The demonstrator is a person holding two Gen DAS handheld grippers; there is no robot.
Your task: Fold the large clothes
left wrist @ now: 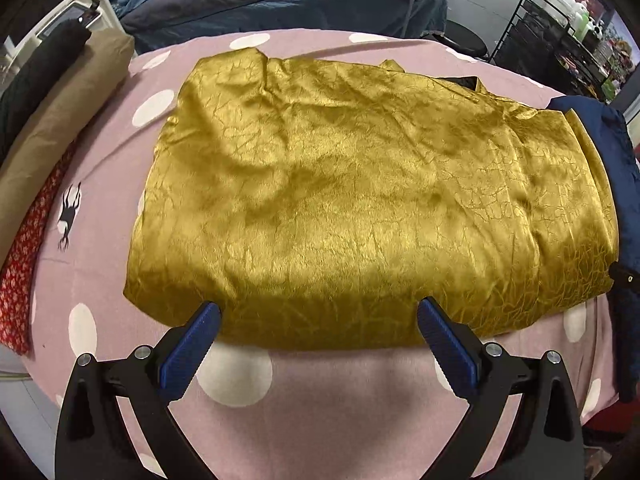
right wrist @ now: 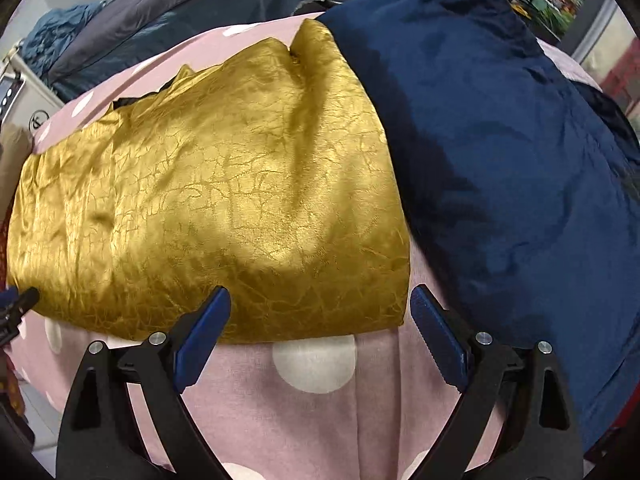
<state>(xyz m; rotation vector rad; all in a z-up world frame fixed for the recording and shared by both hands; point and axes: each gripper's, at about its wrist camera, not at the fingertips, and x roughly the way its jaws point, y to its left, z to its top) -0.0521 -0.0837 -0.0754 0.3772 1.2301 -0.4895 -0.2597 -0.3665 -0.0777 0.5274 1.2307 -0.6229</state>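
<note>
The left gripper (left wrist: pixel 318 312) gapes wide and holds nothing, its blue pads at the near hem of the gold garment (left wrist: pixel 360 200); the right gripper (right wrist: pixel 320 300) is equally spread and empty, poised at that hem's near right corner. The garment fills the view from 9 to 3 o'clock as a compact, doubled rectangle on the pink polka-dot cover (left wrist: pixel 320 420), so most folds look finished; perhaps one more halving or smoothing remains. A navy garment (right wrist: pixel 500 152) at 2 o'clock touches its right edge, apparently unfolded.
</note>
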